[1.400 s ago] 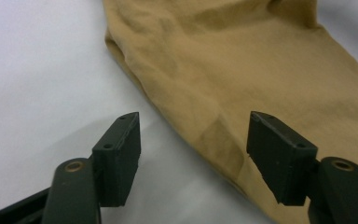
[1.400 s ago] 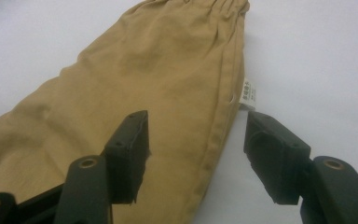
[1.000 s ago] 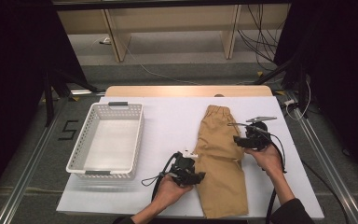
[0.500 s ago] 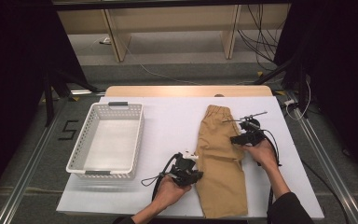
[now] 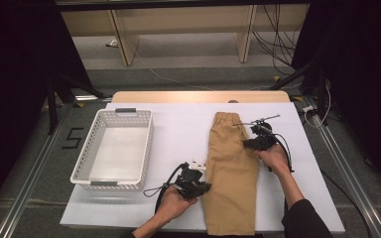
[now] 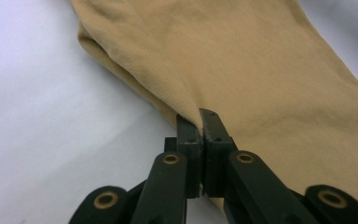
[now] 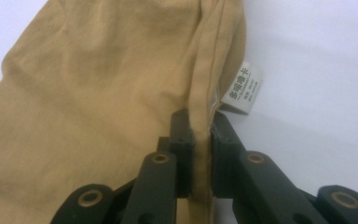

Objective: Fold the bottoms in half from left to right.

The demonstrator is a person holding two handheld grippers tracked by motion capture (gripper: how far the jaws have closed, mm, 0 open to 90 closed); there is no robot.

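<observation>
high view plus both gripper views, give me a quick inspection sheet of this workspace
surface: white table cover, flat and bare between items
job's things: tan trousers lying lengthwise, white care label at one edge
clutter: empty white basket left of the trousers
grippers: left gripper shut on the trousers' edge; right gripper shut on the seam edge by the label
cables: one trails from each gripper; more on the floor behind
surroundings: wooden shelving, dark curtains

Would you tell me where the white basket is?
In the high view, the white basket sits on the table's left side, left of the tan trousers.
</observation>
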